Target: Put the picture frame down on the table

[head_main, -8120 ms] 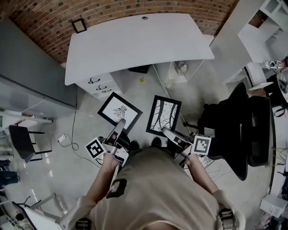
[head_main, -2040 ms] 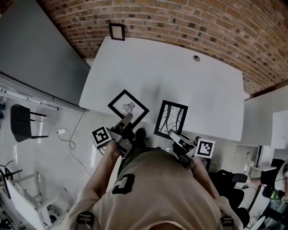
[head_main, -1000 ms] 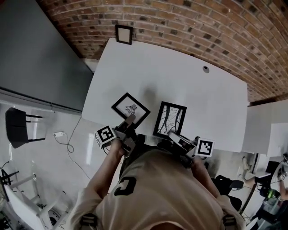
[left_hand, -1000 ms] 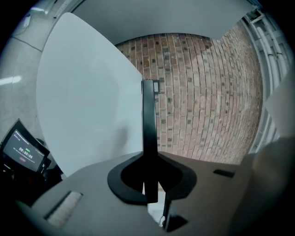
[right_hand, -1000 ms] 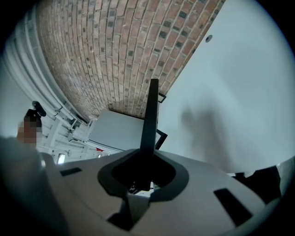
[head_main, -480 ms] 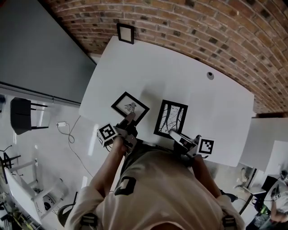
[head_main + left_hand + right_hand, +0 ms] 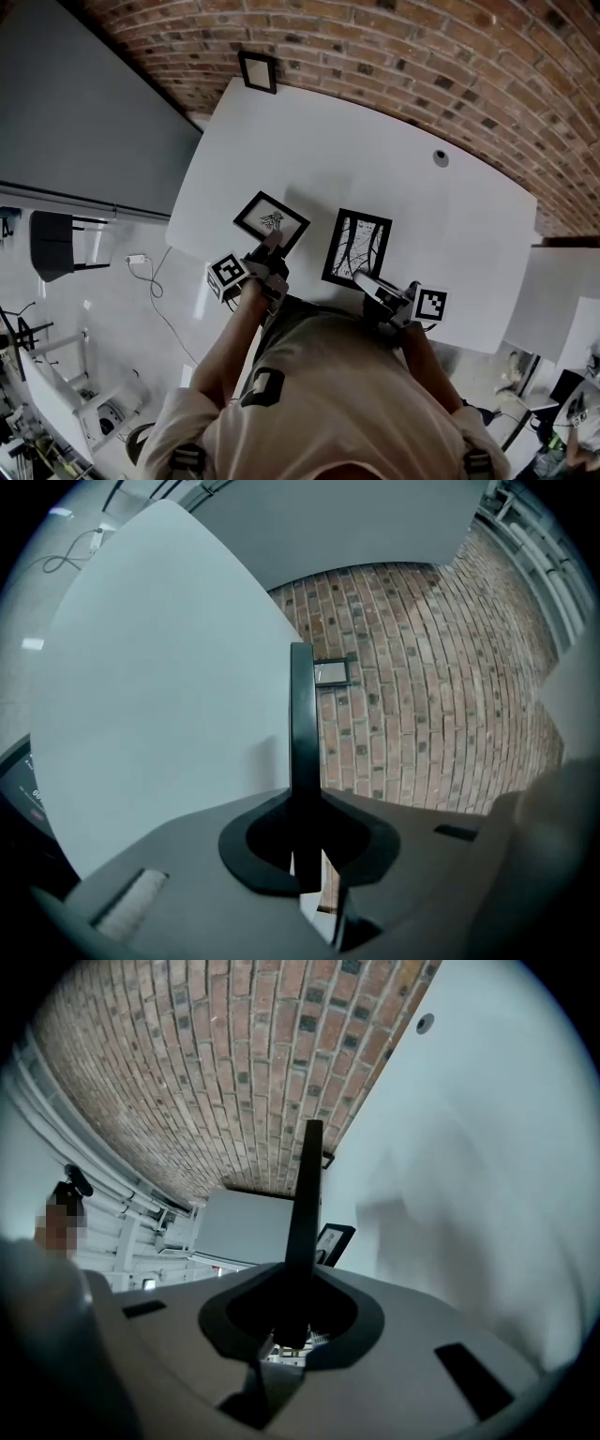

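Two black picture frames hang over the near part of the white table (image 7: 375,159). The left frame (image 7: 271,221), with a small dark drawing, is turned like a diamond, and my left gripper (image 7: 271,247) is shut on its near corner. The right frame (image 7: 357,247) holds a tall branch-like print, and my right gripper (image 7: 363,275) is shut on its lower edge. In the left gripper view the frame's edge (image 7: 302,724) stands edge-on between the jaws of the left gripper (image 7: 305,855). The right gripper view shows the same for the other frame's edge (image 7: 305,1194) and the right gripper (image 7: 291,1321). Whether either frame touches the tabletop I cannot tell.
A third small black frame (image 7: 257,71) leans at the table's far left corner against the brick wall (image 7: 422,56). A round cable hole (image 7: 437,157) sits at the table's far right. A grey panel (image 7: 84,122) stands to the left, with a dark chair (image 7: 52,246) on the floor.
Earlier I stood back with both frames over the floor; now they are over the table's near part. In the last second both frames edged slightly further in.
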Demonstrator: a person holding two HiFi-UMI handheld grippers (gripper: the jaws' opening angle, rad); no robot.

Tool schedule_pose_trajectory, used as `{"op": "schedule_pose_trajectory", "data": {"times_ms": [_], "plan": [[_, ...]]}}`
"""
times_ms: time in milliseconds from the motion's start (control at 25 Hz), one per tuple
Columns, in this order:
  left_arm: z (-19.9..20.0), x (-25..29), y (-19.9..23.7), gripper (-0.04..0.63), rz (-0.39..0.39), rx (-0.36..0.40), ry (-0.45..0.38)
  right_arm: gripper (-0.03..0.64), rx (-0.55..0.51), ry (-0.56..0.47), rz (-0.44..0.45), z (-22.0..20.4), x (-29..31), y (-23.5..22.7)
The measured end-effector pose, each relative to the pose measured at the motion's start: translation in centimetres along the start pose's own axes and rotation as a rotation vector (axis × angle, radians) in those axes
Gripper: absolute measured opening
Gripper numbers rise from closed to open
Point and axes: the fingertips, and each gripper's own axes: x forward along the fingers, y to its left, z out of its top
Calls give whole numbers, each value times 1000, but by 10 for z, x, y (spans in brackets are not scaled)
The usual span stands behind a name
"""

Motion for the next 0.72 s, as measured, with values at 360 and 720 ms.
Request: {"op": "schedule_pose_trajectory", "data": {"times_ms": [360, 720], "plan": [[1, 23, 17, 28, 56, 18, 24, 40, 9, -13, -22, 9, -5, -6], [5, 49, 25, 29, 77, 11, 9, 40, -7, -22, -26, 21, -3, -4]]}}
